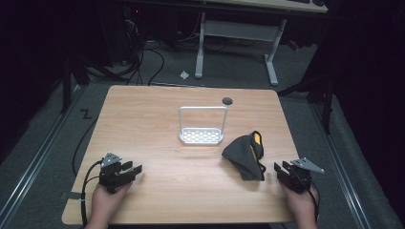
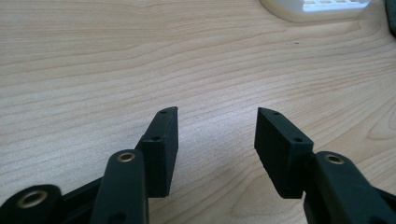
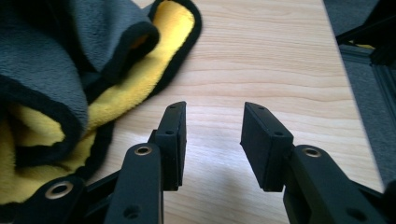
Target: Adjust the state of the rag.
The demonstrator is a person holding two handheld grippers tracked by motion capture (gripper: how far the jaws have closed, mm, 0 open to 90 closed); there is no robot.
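In the high view, a wooden table [image 1: 157, 124] with rounded corners sits on a grey floor, dark on both sides. Near the middle stands a small white rack [image 1: 202, 126], a perforated base with a tall wire loop rising from it. To its right, apart from it, lies a crumpled grey cloth [image 1: 243, 155] with a yellow lining showing at its far edge. A dark round hole [image 1: 227, 100] is set near the table's far edge. The whole left half of the table is bare wood, and so is the wide strip along the near edge between the two hands. The left gripper [image 1: 135, 170] lies low near the front left corner, pointing right, held by the left hand [image 1: 105, 200]. The right gripper [image 1: 279, 167] sits near the front right corner, close to the table's right edge, pointing left toward the cloth, held by the right hand [image 1: 301, 202].

In the left gripper view, the left gripper [image 2: 218, 112] has its jaws spread apart with nothing between them, over bare wood. The rack's base [image 2: 317, 9] shows at the top right, well ahead.

In the right gripper view, the right gripper [image 3: 215, 106] also has its jaws parted and empty. The cloth [image 3: 60, 65] lies just beside the left jaw, its yellow lining turned up. The table's edge runs close on the right.
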